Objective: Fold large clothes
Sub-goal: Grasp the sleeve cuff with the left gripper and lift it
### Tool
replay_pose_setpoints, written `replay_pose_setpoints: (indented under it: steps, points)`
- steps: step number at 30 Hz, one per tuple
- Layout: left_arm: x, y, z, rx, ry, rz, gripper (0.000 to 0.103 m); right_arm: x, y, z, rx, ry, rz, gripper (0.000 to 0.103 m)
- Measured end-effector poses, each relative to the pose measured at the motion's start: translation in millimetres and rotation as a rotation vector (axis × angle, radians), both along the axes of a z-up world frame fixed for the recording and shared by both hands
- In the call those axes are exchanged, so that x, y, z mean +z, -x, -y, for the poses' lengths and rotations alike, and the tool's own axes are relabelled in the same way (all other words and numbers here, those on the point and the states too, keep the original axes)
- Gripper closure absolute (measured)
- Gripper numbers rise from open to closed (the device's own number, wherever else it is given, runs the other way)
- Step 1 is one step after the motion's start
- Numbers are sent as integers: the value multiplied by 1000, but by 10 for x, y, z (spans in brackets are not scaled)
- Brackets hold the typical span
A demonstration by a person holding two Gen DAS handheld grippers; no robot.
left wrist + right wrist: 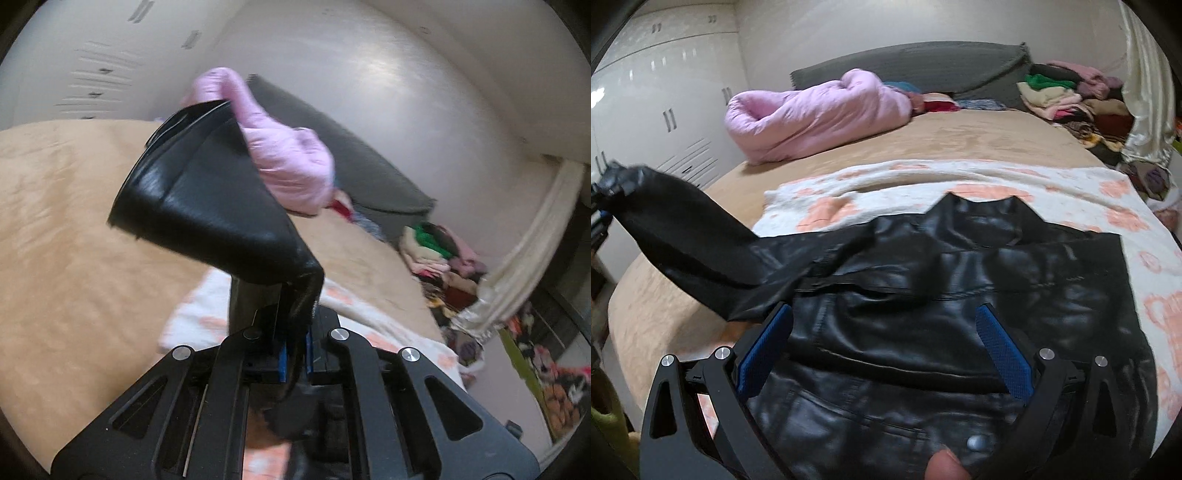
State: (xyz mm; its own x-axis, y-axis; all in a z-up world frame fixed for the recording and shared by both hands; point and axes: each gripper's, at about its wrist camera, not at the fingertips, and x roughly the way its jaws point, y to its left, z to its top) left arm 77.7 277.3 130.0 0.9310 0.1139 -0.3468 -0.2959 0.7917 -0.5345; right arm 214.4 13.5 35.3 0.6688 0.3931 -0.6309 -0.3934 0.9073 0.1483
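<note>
Black leather jacket (923, 295) lies on the bed (979, 144); left tool (295, 354) clamps its raised sleeve (672, 229), right tool (882, 350) gapes wide above it.

We count one black leather jacket (923, 314), one of its sleeves (683, 236) raised. One white fleece blanket with peach paw prints (1126, 206). One rolled pink padded quilt (812, 114). One beige bedspread (960, 144). One grey headboard cushion (923, 62). One heap of mixed folded clothes (1071, 99), items too many to count. Two grippers: left gripper (295, 354), right gripper (886, 350).
</note>
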Motion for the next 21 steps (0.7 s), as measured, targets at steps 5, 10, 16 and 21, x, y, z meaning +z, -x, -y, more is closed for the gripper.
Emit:
replay_pose_setpoints:
  steps: [5, 10, 16, 21]
  points:
    - [125, -221, 525, -132, -38, 23, 102, 14, -38, 317, -57, -8, 3, 4]
    - [98, -476, 1074, -270, -101, 13, 103, 31, -44, 714, -136, -34, 16, 4]
    - [-121, -780, 1598, -418, -181, -39, 103, -43, -83, 1223, -240, -70, -2, 4]
    - [-437, -1034, 2070, -545, -276, -113, 103, -126, -82, 1592, -317, -89, -16, 4]
